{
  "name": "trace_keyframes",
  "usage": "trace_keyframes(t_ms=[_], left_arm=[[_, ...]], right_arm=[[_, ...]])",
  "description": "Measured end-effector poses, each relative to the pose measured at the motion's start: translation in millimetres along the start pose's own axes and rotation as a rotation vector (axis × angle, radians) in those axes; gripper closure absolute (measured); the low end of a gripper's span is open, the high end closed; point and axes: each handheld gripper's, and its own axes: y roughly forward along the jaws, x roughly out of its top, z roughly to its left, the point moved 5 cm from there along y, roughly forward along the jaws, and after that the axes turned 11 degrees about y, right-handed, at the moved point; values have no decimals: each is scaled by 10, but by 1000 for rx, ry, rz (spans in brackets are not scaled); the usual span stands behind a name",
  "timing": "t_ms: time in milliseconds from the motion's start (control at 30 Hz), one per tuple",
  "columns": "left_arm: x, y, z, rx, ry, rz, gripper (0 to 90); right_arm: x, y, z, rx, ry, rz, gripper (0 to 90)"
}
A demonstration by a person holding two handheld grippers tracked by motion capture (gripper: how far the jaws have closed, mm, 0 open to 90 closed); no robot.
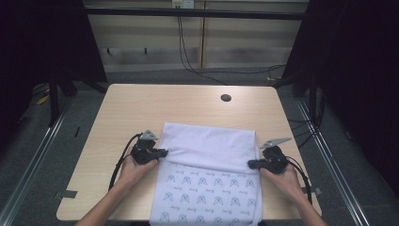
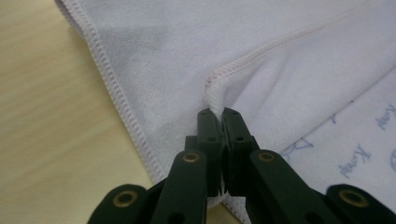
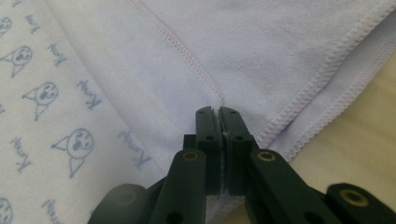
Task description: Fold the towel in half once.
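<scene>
**Folding the towel over, one corner in each gripper**

Lies at the near middle of the table (image 1: 141, 101): a white towel (image 1: 207, 141) with little blue cat faces on the near part, plain side folded over the far part. Hangs a bit over the near edge too.

Left gripper (image 1: 162, 152): clamped tight on the folded hem at the left side, jaws closed with cloth pinched between. Right gripper (image 1: 251, 164): same thing on the right side, squeezed on the hem.

To do this well: keep both pinches firm. Move both hands together, same speed, same height. Pull gently apart so no wrinkles. Line up the stitched edges before letting go. Lay down flat, then loosen.
</scene>
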Motion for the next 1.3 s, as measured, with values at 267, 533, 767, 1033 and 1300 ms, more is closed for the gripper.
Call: trace_keyframes(t_ms=[267,533,767,1033,1300], left_arm=[[129,140,562,116,-59,-21,879],[234,279,965,210,-115,-60,877],[260,287,1036,169,-175,-71,875],[475,-157,921,123,-129,-193,877],[780,-806,606,96,-35,-327,874]], right_arm=[[545,378,-129,-19,21,-41,876],[1028,701,-315,-87,92,-124,875],[1212,801,-364,-170,102,-141,873],[1377,399,-318,-67,92,-261,875],[1608,-456,-12,18,3,-423,874]])
